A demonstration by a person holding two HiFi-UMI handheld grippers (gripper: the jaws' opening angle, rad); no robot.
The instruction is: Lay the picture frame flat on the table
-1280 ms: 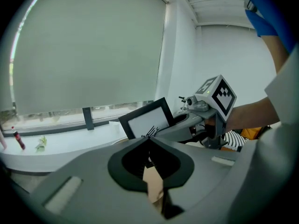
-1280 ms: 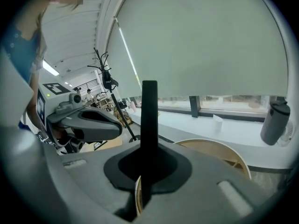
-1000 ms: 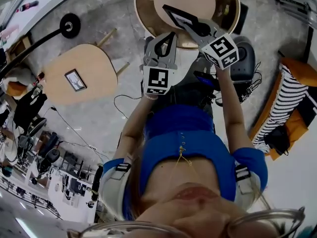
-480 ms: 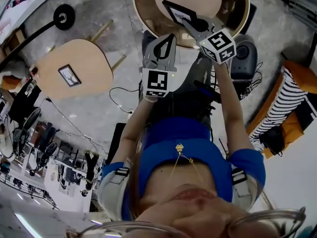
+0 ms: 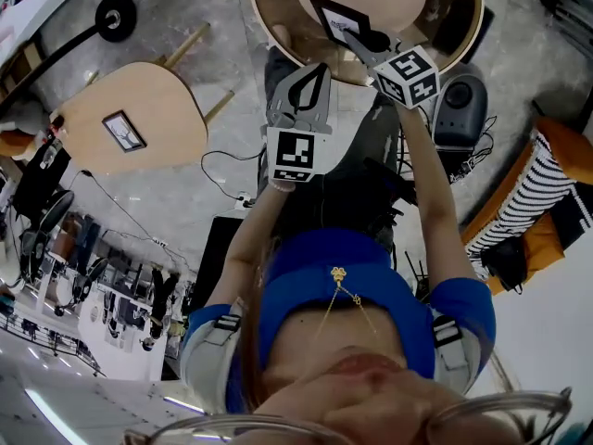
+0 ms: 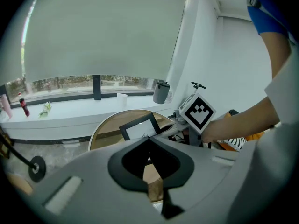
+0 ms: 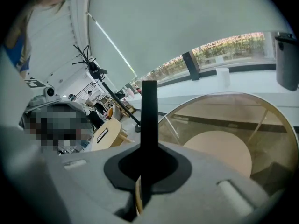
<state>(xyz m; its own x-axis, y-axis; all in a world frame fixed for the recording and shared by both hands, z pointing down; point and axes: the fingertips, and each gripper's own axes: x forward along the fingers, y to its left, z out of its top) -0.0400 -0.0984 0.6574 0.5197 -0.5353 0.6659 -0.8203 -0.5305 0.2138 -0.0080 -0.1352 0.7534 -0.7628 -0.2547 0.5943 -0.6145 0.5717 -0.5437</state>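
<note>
A black picture frame (image 5: 339,22) with a white picture hangs tilted over the round wooden table (image 5: 269,26), and my right gripper (image 5: 364,42) is shut on its near edge. The right gripper view shows the frame (image 7: 149,111) edge-on as a dark upright bar between the jaws, with the table (image 7: 224,148) beyond it. My left gripper (image 5: 318,67) is just left of the frame and shut, with nothing in it. From the left gripper view, the frame (image 6: 139,129) and the right gripper's marker cube (image 6: 200,113) sit past the closed tips (image 6: 148,138).
A second, oval wooden table (image 5: 157,109) to the left carries another small frame (image 5: 123,131). A floor lamp's black base (image 5: 116,12) stands behind it. A dark round device (image 5: 460,100) and a striped cushion (image 5: 533,188) lie on the floor to the right. Cables trail across the floor.
Both grippers have sunk toward the round table, and the frame has gone down with the right one. The right gripper has rolled a little. Both stay shut.
</note>
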